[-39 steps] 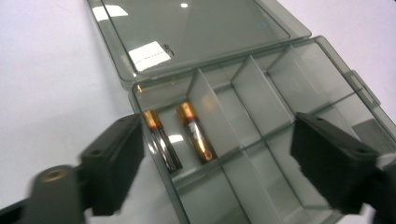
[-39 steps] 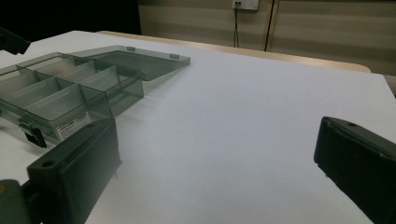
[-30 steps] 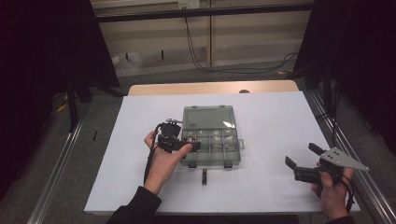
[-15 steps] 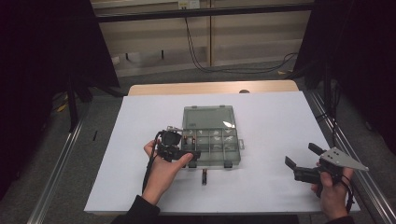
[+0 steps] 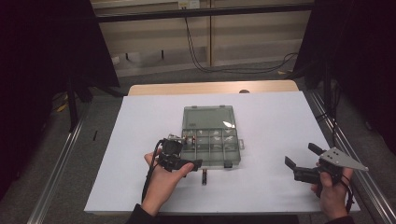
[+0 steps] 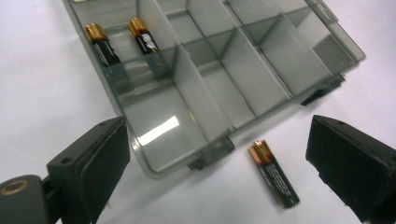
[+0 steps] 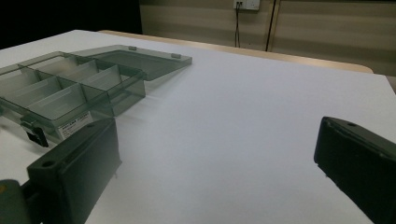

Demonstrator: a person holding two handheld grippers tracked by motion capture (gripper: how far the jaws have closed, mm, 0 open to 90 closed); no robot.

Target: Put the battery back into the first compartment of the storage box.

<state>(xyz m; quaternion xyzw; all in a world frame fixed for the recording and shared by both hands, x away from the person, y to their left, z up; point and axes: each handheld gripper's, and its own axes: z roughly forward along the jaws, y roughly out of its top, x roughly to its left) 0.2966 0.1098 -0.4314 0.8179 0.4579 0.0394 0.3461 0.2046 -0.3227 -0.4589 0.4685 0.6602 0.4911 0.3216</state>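
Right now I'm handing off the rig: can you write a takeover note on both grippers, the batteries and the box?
Left gripper: open, nothing held, jaws have just been closing a little; it hovers by the box's near edge over the loose battery.
Right gripper: open, nothing held, off to the right above the white table cover.
Organizer box: lid open, lying flat behind it.
Done: two batteries lie in one end compartment.
Left: the loose battery on the cover just in front of the box; probably pick it up and put it in.
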